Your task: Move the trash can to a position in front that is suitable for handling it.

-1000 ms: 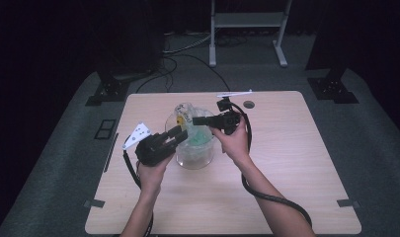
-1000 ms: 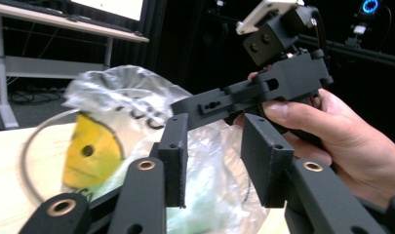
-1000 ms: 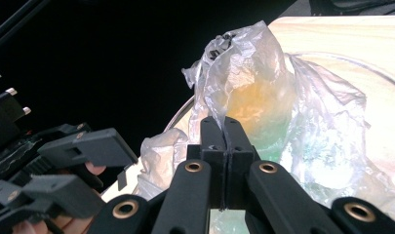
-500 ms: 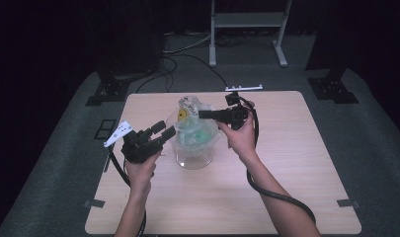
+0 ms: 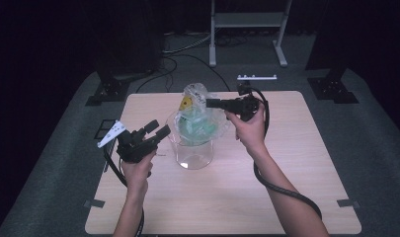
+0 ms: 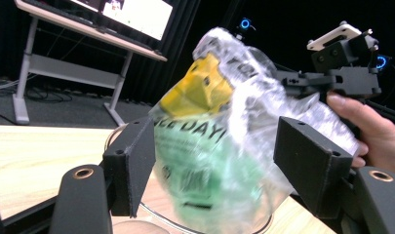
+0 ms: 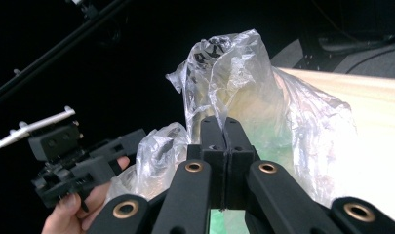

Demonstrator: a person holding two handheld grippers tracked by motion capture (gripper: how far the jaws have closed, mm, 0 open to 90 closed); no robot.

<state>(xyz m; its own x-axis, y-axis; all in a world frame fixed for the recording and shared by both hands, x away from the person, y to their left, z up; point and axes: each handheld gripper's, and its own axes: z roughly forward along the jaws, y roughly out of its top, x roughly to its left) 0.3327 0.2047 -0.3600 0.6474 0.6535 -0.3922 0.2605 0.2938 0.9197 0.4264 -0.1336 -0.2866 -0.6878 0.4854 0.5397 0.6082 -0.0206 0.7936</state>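
Note:
A clear plastic bag [image 5: 195,116] with green and yellow contents hangs partly inside a clear round jar [image 5: 192,154] at the middle of the table. My right gripper [image 5: 208,103] is shut on the bag's top plastic from the right; in the right gripper view its jaws [image 7: 225,129] pinch the crumpled film of the bag [image 7: 244,83]. My left gripper [image 5: 158,130] is held just left of the jar, and its jaws have just been opening. In the left gripper view the bag [image 6: 219,97] shows between the open jaws, whose pads do not press on it.
The wooden table [image 5: 266,192] has bare room in front of and to the right of the jar. A small white strip [image 5: 257,77] lies beyond its far edge. Dark stands and cables are on the floor behind.
My left gripper has drawn back to the left, away from the jar, and its jaws have spread. My right gripper has risen a little with the bag.

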